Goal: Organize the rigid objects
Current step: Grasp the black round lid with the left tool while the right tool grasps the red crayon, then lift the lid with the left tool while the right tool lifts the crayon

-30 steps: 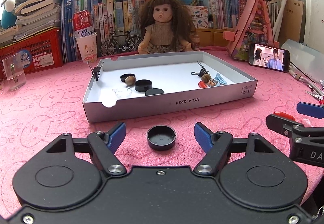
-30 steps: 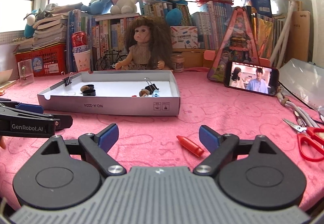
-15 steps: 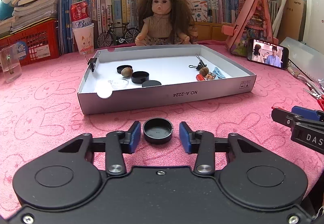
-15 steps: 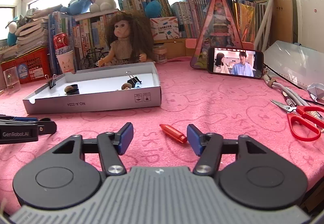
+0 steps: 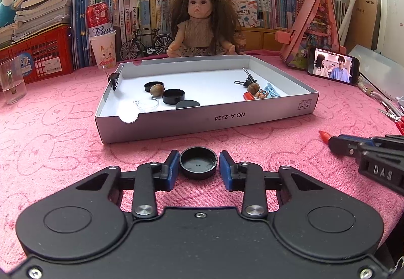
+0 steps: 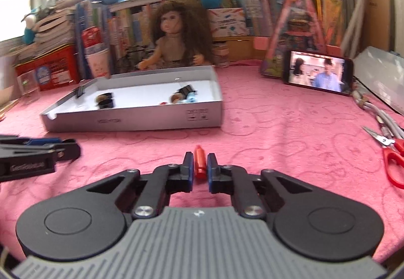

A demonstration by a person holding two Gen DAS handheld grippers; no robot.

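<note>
A black round cap (image 5: 198, 164) lies open side up on the pink cloth, just in front of the white cardboard box (image 5: 252, 117). My left gripper (image 5: 199, 155) is closing its jaws, and the blue pads sit against the cap's two sides. A small red crayon (image 6: 199, 165) sits between the pads of my right gripper (image 6: 200, 156), which is shut on it. In the left wrist view the crayon's tip (image 5: 324, 134) pokes out of the right gripper (image 5: 337, 144). The box holds black caps, two nuts, a clear lid, binder clips and a blue clip.
A doll (image 5: 202, 24) sits behind the box, with books and crates along the back. A phone (image 5: 333, 68) leans at the right; red scissors (image 6: 394, 160) and cables lie at the right edge. A glass cup (image 5: 11, 82) stands far left.
Both grippers' jaws have come together: the left ones from wide apart to the cap's sides, the right ones onto the red crayon, which now lies along the fingers.
</note>
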